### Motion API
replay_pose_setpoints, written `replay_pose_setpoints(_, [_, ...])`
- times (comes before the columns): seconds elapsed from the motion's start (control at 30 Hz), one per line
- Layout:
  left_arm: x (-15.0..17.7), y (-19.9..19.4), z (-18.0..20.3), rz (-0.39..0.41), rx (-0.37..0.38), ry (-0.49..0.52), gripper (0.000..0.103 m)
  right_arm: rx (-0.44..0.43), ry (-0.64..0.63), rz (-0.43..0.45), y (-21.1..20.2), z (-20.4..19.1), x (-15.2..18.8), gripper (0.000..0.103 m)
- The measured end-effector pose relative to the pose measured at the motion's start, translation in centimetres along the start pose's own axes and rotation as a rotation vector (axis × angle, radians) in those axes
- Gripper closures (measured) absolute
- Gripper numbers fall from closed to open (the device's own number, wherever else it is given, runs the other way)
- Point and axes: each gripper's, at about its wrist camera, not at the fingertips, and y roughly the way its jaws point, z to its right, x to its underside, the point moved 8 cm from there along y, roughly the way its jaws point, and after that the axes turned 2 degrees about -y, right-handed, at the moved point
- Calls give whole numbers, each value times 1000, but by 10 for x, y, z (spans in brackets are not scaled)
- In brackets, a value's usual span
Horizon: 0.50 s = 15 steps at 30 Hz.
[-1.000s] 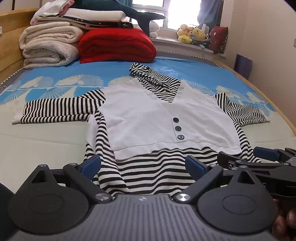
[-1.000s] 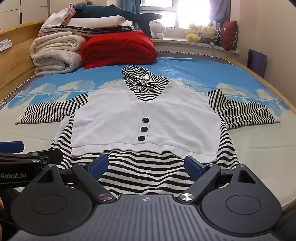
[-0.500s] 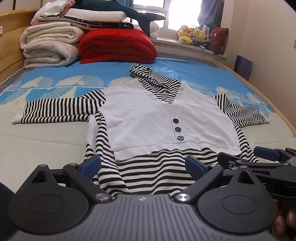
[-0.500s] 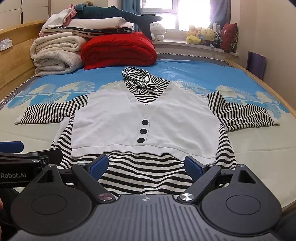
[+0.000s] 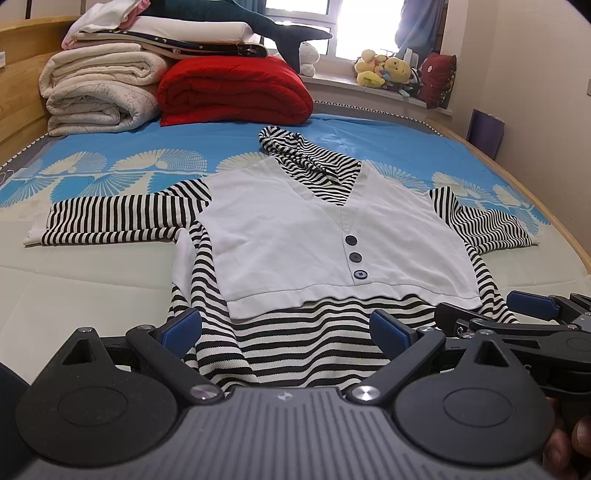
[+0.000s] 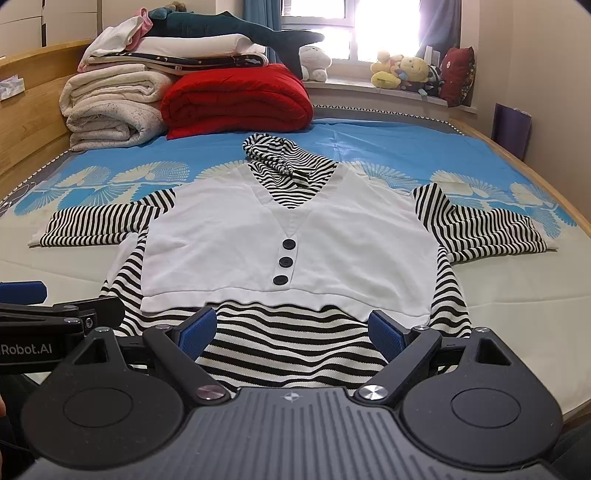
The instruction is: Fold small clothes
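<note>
- The striped top lies spread flat on the bed, sleeves out, in front of the red quilt.
- Left gripper and right gripper hover at its hem, fingers spread, grasping nothing.

Daylight pours in from the window at the head of the bed; its panes are blown out to white, with glare spilling onto the curtain beside it. The room is bright and evenly lit, and shadows are soft, thin under the garment's hem. Both views bend strongly toward their edges, curving the bed's far side, with dark corners. Focus is sharp on the cloth; the toys on the sill look slightly soft.
</note>
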Motion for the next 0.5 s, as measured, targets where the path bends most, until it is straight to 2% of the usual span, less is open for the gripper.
replay_pose_setpoints(0.5, [-1, 0, 0, 5, 1, 0, 4, 2, -2, -1, 0, 0, 0, 13])
